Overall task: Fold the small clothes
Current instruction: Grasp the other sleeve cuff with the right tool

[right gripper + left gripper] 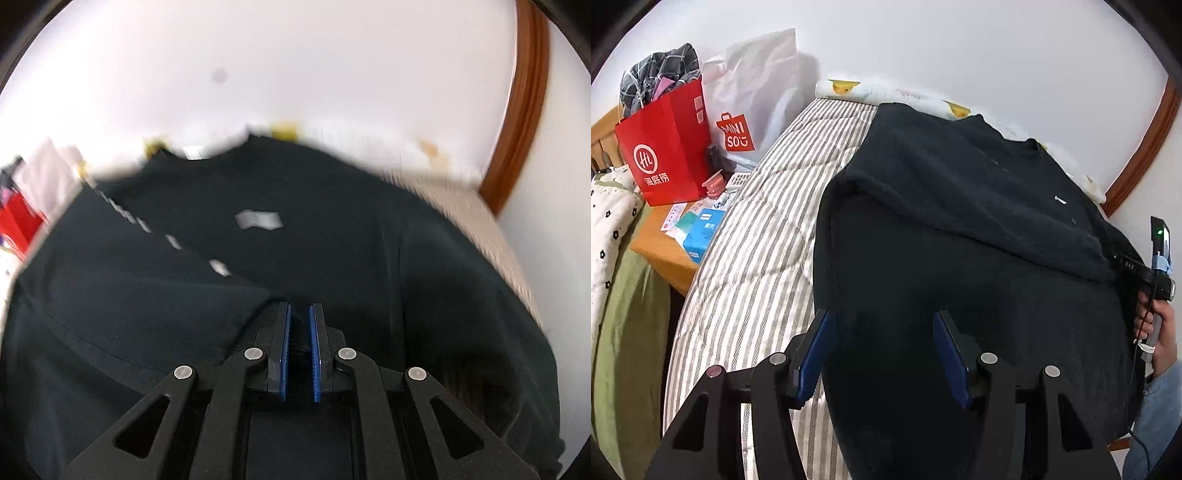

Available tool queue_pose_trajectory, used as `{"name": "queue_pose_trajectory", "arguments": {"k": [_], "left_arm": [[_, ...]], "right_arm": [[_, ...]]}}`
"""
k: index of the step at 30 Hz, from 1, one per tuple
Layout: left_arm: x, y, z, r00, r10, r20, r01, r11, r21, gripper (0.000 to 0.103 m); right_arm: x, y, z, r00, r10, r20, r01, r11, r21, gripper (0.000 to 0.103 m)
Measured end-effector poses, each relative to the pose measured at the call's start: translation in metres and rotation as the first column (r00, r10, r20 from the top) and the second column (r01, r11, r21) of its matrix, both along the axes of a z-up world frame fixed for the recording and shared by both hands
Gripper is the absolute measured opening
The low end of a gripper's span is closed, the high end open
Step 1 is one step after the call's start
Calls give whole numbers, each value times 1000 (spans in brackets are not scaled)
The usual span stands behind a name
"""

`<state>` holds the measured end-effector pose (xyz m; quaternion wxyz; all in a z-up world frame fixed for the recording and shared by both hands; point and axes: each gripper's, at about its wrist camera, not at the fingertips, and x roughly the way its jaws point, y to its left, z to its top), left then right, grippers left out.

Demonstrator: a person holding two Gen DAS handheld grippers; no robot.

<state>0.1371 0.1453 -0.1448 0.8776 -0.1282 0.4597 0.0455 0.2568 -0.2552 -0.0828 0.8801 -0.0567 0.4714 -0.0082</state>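
A black sweater [960, 229] lies spread on a grey-and-white striped bed [768, 206], with one side folded across its body. My left gripper [881, 321] is open and empty, its blue pads just above the sweater's near hem. My right gripper [300, 314] is shut on a fold of the black sweater [332, 236], with ribbed fabric pinched between its blue pads. The right wrist view is motion-blurred. The right gripper also shows at the far right of the left wrist view [1156, 280], held by a hand at the sweater's right edge.
A wooden bedside table [665, 251] to the left holds a red paper bag [665, 147], a white MINISO bag [753, 103] and small boxes. A white wall [960, 48] runs behind the bed. A brown wooden frame [1145, 147] stands at the right.
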Motion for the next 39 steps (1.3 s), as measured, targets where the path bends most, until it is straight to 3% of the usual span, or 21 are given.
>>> {"name": "queue_pose_trajectory", "arguments": {"k": [4, 8, 11, 13, 16, 24, 29, 39], "left_arm": [[-2, -4, -9, 1000, -11, -20, 10, 1000, -15, 55], [-3, -16, -13, 999, -38, -20, 38, 999, 0, 55], [-3, -24, -10, 998, -66, -2, 66, 998, 22, 55], [-3, -29, -8, 997, -80, 14, 80, 996, 32, 55], [-3, -31, -5, 995, -98, 36, 97, 995, 15, 57], [-5, -36, -9, 991, -117, 63, 119, 992, -40, 61], [-5, -43, -9, 990, -128, 60, 131, 990, -48, 61], [-10, -52, -3, 988, -141, 66, 144, 989, -42, 62]], "right_arm": [[-19, -18, -14, 999, -35, -33, 35, 999, 2, 8], [-43, -28, -7, 999, -37, -21, 38, 999, 12, 11], [-64, -36, 7, 999, -43, 10, 43, 999, -5, 21], [-79, -48, 19, 997, -70, 41, 71, 997, -16, 38], [-97, -71, 36, 985, -146, 93, 150, 988, -44, 51], [-138, -140, 46, 930, -351, 107, 364, 918, -154, 70], [-153, -165, 34, 904, -422, 69, 428, 892, -149, 71], [-161, -169, 15, 903, -429, 29, 428, 888, -172, 72]]}}
